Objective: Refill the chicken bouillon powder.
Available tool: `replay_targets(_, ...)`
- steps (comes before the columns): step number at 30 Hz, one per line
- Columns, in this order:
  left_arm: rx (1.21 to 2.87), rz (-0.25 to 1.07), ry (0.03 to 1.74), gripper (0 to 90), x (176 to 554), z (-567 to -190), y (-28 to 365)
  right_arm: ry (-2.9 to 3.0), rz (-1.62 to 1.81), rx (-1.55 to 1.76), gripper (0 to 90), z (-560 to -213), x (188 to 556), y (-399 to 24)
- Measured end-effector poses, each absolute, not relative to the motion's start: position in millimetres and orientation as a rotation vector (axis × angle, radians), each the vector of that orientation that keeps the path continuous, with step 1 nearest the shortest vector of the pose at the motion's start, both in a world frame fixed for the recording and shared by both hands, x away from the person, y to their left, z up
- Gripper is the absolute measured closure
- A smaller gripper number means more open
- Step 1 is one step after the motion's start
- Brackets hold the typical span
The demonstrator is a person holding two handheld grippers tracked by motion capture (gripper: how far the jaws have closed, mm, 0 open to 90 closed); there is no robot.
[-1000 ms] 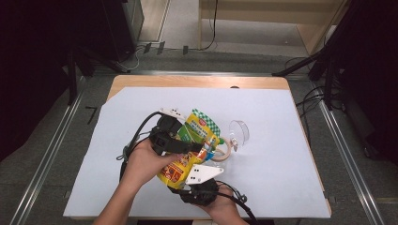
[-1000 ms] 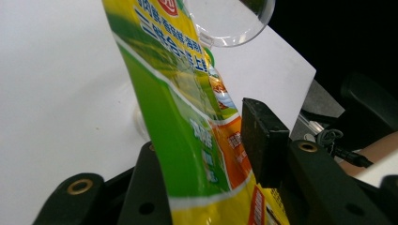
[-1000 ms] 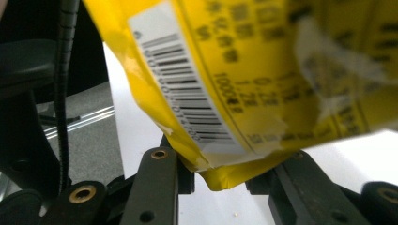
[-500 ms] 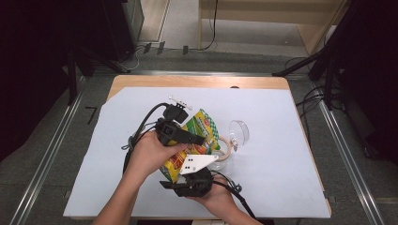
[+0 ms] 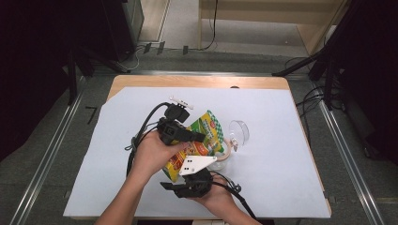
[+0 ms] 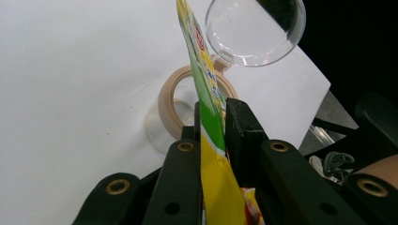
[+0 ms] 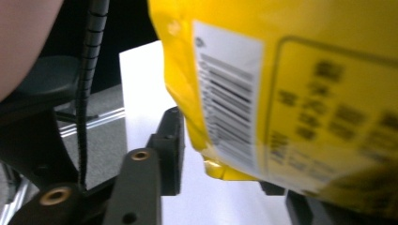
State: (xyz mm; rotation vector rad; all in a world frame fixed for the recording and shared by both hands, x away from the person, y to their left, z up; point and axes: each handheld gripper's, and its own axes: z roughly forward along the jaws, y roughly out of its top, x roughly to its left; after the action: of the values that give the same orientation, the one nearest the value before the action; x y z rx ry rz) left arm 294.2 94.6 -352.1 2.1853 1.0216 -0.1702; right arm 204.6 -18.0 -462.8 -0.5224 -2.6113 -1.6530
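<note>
A yellow and green snack bag (image 5: 205, 132) is held over the white sheet between both hands. My left gripper (image 5: 202, 138) reaches in from the left. In the left gripper view its jaws (image 6: 212, 117) have just been closing and now pinch the bag's (image 6: 209, 93) thin green edge. My right gripper (image 5: 190, 164), with its grey plate, sits below the bag near the table's front. Its jaws (image 7: 220, 154) have just been opening and stand apart around the bag's (image 7: 300, 84) lower yellow corner; its far jaw is mostly hidden.
A clear jar with a beige ring mouth (image 5: 224, 151) stands right of the bag, its clear hinged lid (image 5: 239, 131) open. The ring (image 6: 171, 101) and lid (image 6: 253, 30) lie just beyond the left jaws. White sheet (image 5: 281, 154) covers the wooden table (image 5: 197, 82). Cables trail from both grippers.
The left jaws have closed onto the bag's edge. The right gripper has edged up closer under the bag. Both hands have otherwise hardly shifted.
</note>
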Motion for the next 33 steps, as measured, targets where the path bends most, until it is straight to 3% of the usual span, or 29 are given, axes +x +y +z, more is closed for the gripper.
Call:
replay_targets(10, 2.125, -0.208, 1.003, 65.8, 291, -344, 100, -2.474, -1.719, -0.63, 68.4, -454, 210, -25)
replay_targets(17, 2.122, -0.182, 0.999, 60.4, 287, -337, 100, -2.422, -1.748, -0.644, 67.8, -449, 209, -24)
replay_targets(19, 2.128, -0.176, 1.005, 61.3, 287, -336, 99, -2.417, -1.748, -0.648, 67.7, -448, 209, -23)
replay_targets(23, 2.194, -0.133, 1.011, 77.2, 290, -336, 97, -2.434, -1.735, -0.648, 67.4, -450, 209, -21)
replay_targets(27, 2.238, -0.15, 1.008, 86.0, 293, -332, 96, -2.475, -1.706, -0.591, 66.4, -448, 210, -20)
replay_targets(30, 2.242, -0.156, 1.013, 87.4, 298, -330, 96, -2.569, -1.64, -0.494, 58.9, -442, 210, -17)
replay_targets(33, 2.227, -0.159, 1.013, 87.6, 300, -330, 97, -2.602, -1.645, -0.454, 58.1, -440, 211, -17)
